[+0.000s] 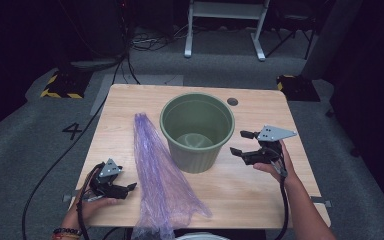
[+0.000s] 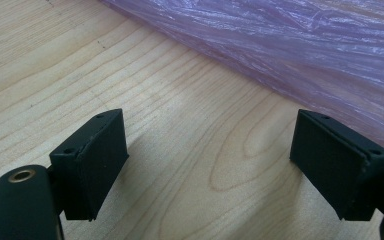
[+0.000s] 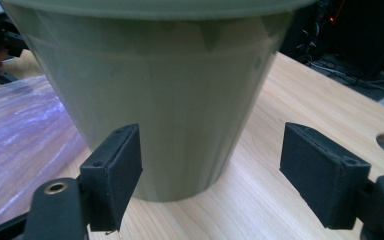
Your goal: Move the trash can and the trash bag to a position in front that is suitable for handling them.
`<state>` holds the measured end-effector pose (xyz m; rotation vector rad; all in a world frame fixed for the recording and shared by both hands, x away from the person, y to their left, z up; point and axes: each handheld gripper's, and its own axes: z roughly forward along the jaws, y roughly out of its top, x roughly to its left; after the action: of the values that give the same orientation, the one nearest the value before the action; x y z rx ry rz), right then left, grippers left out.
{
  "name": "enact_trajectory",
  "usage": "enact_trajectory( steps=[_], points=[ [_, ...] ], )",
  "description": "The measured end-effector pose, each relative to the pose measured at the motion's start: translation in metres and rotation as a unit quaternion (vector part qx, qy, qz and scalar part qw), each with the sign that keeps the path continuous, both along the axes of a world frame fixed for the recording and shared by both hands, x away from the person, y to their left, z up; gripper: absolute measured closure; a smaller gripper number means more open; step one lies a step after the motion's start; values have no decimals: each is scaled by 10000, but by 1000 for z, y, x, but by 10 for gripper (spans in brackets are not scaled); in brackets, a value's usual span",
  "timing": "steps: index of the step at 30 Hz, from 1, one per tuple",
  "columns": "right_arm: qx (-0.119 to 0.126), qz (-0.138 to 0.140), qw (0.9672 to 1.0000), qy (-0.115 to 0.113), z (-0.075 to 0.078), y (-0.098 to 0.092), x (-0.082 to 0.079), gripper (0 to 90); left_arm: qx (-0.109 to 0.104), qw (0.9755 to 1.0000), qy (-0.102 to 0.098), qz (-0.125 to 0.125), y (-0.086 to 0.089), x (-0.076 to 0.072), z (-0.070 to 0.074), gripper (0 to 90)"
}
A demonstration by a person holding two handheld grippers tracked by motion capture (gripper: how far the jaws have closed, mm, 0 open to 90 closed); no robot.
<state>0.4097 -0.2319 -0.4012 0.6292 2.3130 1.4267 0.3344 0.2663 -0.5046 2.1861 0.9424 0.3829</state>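
I am holding both grippers' fingers open, left gripper (image 1: 130, 188) nearing the limp, slippery purple bag (image 1: 157, 172), best pinched at its edge.

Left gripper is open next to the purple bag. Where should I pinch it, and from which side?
Judging by its pose, take the purple plastic bag on its near left edge, the part closest to the left gripper. Come in low from the left along the table. The bag lies flat and thin, fanning wider toward the person, so one jaw probably has to slide under that loose edge.
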Motion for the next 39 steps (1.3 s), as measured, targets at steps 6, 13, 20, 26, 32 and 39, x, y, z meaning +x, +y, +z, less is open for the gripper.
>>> enact_trajectory(
  steps=[6, 13, 20, 26, 32, 39],
  points=[
    [-130, 139, 9998, 12, 14, 9, 2, 246, -7, 10000, 9, 24, -1, 0, 0, 146],
    [-225, 216, 9995, -64, 22, 16, 0, 246, -11, 10000, -3, 37, -1, 0, 0, 146],
    [-166, 321, 9993, -137, 37, 20, -2, 251, -4, 10000, 5, 32, -1, 0, 0, 146],
    [-178, 302, 9993, -127, 39, 19, -2, 254, -10, 10000, -3, 36, -1, 0, 0, 146],
    [-183, 203, 9995, -182, 41, 12, -4, 251, -4, 10000, 4, 34, -1, 0, 0, 146],
    [-109, 383, 9983, -436, 62, 17, -10, 251, -4, 10000, 5, 39, -1, 0, 0, 146]
  ],
)
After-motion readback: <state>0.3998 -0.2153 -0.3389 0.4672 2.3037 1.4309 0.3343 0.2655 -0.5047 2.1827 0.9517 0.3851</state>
